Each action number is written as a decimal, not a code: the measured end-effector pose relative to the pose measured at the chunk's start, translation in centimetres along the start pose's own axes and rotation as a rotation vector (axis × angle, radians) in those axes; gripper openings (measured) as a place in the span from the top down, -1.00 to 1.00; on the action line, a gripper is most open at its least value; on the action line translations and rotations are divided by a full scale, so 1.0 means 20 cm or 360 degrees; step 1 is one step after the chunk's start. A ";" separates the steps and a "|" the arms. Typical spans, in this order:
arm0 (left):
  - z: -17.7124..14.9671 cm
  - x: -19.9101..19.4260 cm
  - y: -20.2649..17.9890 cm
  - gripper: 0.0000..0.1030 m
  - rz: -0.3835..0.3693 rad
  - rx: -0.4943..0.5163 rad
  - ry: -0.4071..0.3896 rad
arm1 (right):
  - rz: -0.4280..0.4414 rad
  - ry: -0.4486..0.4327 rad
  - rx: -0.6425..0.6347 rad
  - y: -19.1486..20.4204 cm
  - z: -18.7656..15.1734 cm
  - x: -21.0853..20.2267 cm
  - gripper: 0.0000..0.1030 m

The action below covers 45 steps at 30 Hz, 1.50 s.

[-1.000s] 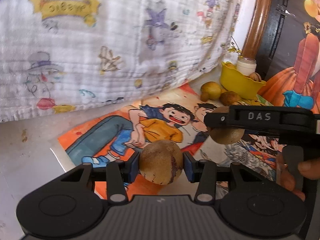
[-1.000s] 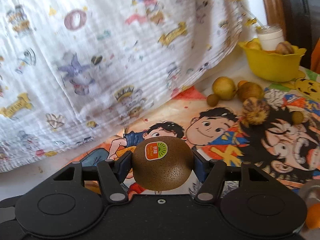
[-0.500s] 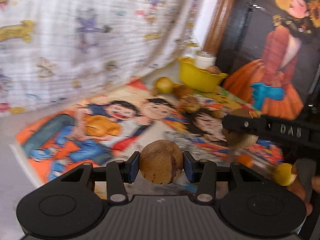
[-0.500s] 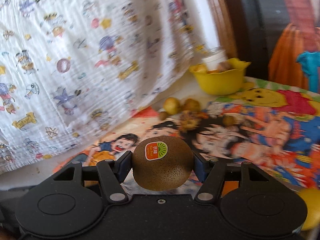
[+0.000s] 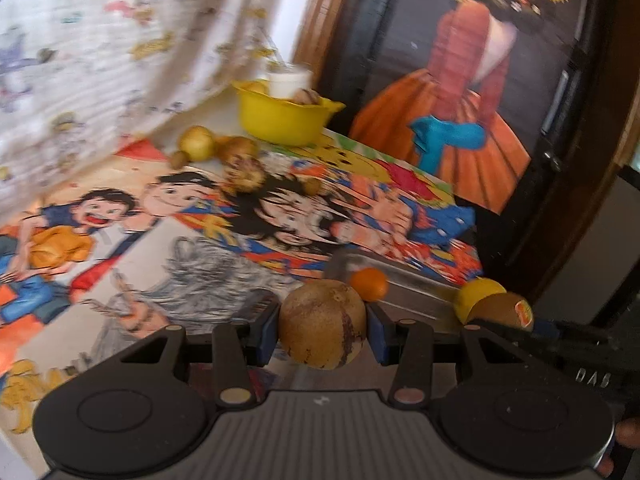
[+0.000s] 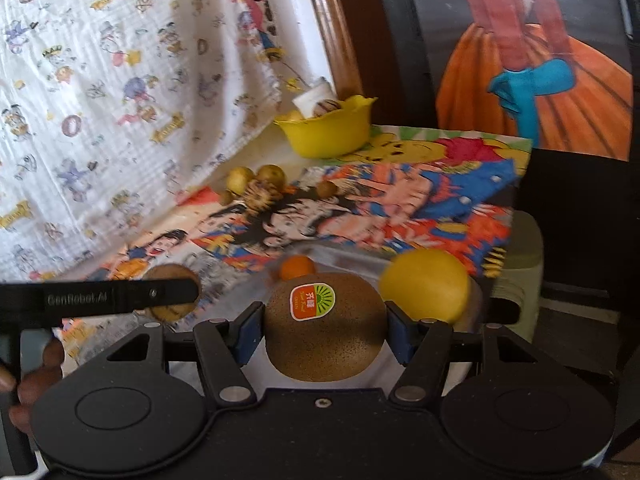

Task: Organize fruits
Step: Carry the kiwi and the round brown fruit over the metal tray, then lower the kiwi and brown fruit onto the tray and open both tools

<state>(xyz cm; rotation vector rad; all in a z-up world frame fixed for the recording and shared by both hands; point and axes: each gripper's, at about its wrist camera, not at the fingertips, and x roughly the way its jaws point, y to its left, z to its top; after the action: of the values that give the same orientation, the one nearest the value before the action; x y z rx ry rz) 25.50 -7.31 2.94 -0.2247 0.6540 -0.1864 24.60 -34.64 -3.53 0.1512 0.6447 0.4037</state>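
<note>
My left gripper (image 5: 322, 326) is shut on a round brown mottled fruit (image 5: 322, 326), held above the cartoon-printed table cover. My right gripper (image 6: 325, 332) is shut on a kiwi (image 6: 325, 332) with an orange-green sticker. The kiwi also shows at the right of the left wrist view (image 5: 502, 312). Just beyond both grippers lie a small orange (image 6: 297, 267) and a yellow lemon (image 6: 426, 284) in a metal tray (image 5: 416, 286). The left gripper's fruit shows in the right wrist view (image 6: 170, 292) behind its black finger.
A yellow bowl (image 6: 328, 134) with fruit and a white cup stands at the far edge. Several yellowish and brown fruits (image 6: 256, 184) lie loose in front of it. A patterned cloth (image 6: 120, 80) hangs at left. A dark painted panel (image 5: 480, 80) stands at right.
Both grippers have swung right with their fruits, from over the left part of the cover to just before the tray with the orange and lemon.
</note>
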 end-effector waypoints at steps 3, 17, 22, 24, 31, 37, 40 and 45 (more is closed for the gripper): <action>0.00 0.06 -0.06 0.04 -0.0038 0.0050 0.0049 | -0.0054 -0.0023 -0.0034 -0.01 -0.05 -0.01 -0.25; 0.02 0.29 -0.17 0.04 -0.0066 0.0154 0.0165 | -0.0222 -0.0088 -0.0149 0.02 -0.13 0.05 -0.25; 0.02 0.33 -0.17 0.04 -0.0059 0.0171 0.0187 | -0.0248 -0.0101 -0.0188 0.03 -0.14 0.07 -0.26; 0.01 0.35 -0.17 0.04 -0.0056 0.0166 0.0198 | -0.0258 -0.0105 -0.0198 0.03 -0.14 0.08 -0.26; 0.02 0.38 -0.14 0.02 -0.0065 0.0129 0.0222 | -0.0273 -0.0111 -0.0215 0.04 -0.14 0.08 -0.28; 0.03 0.38 -0.13 0.00 -0.0069 0.0123 0.0221 | -0.0284 -0.0109 -0.0230 0.05 -0.15 0.07 -0.31; 0.03 0.37 -0.13 -0.06 -0.0067 0.0121 0.0203 | -0.0291 -0.0107 -0.0229 0.05 -0.15 0.07 -0.33; 0.03 0.33 -0.12 -0.13 -0.0064 0.0105 0.0187 | -0.0289 -0.0115 -0.0207 0.07 -0.16 0.03 -0.46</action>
<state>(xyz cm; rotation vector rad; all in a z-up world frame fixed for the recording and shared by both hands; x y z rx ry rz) 30.81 -11.23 0.19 -0.1644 0.7588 -0.2609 22.61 -33.15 -5.99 -0.0168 0.5539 0.2627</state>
